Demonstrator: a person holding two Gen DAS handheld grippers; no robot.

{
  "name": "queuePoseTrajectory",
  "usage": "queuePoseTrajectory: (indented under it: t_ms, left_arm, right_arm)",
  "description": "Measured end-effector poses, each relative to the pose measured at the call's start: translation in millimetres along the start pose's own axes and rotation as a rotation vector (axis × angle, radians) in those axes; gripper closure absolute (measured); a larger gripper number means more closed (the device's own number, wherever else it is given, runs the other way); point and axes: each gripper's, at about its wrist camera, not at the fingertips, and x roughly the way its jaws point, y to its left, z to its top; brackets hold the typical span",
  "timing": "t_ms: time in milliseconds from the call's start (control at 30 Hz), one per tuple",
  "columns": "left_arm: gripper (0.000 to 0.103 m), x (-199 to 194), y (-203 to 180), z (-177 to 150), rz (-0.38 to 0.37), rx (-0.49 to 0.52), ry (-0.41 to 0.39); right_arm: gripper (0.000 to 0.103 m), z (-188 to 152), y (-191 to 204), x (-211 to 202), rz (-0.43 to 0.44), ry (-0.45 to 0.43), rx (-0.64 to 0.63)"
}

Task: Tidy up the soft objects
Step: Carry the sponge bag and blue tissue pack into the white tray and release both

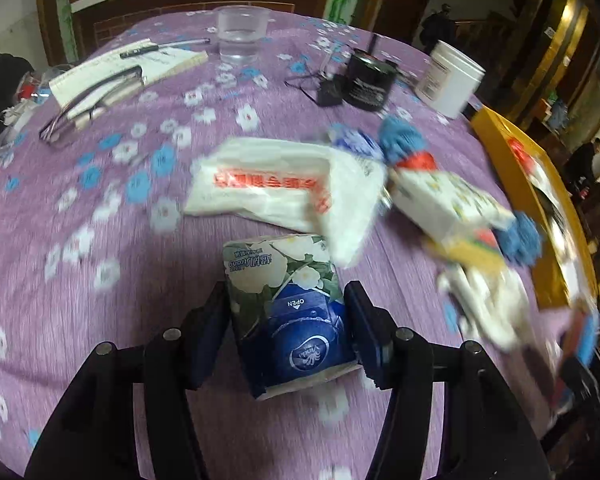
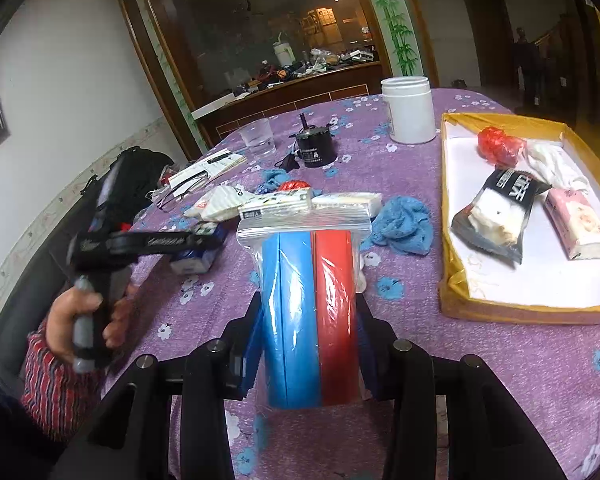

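Note:
My left gripper is shut on a blue and floral tissue pack, held above the purple tablecloth; the same gripper shows at the left of the right wrist view. My right gripper is shut on a clear zip bag of blue and red sponges. A white pack with red print, a floral tissue pack and blue cloths lie mid-table. The yellow-rimmed tray at the right holds a black pack, a pink tissue pack and a red bag.
At the far side stand a clear plastic cup, a black jar and a white jar. A notebook with a pen and glasses lie at the left. A dark bag sits beside the table.

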Motion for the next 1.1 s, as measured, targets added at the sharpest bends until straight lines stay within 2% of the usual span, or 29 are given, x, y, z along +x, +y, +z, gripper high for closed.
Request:
queuePoseTrajectory:
  t_ms: [67, 200, 367, 567, 833, 1100]
  left_arm:
    - [0.047, -7.8, -5.5, -9.0, -0.044, 0.023, -0.002]
    - [0.047, -19.7, -25.1, -14.8, -0.061, 0.087, -0.043]
    - [0.047, -33.6, -54.4, -20.6, -0.106, 0.161, -0.107]
    - [0.047, -36.3, -87.1, -26.7, -0.15, 0.235, -0.119]
    - [0.047, -41.6, -113.6, -25.8, -0.199, 0.261, -0.133]
    - [0.047, -65.6, -120.1, -26.8, -0.201, 0.271, -0.183]
  right_arm:
    - [0.061, -2.7, 0.7, 4.8, 0.001, 0.013, 0.003]
    - [0.061, -6.5, 0.8, 10.5, 0.009, 0.023, 0.025]
    - [0.061, -7.5, 0.3, 4.7, -0.027, 0.0, 0.019]
    - [0.061, -8.2, -7.3, 2.8, -0.036, -0.006, 0.053]
    - [0.061, -4.2, -11.3, -11.7, -0.055, -0.038, 0.072]
    - [0.061, -0.4, -14.3, -29.6, -0.042, -0.07, 0.117]
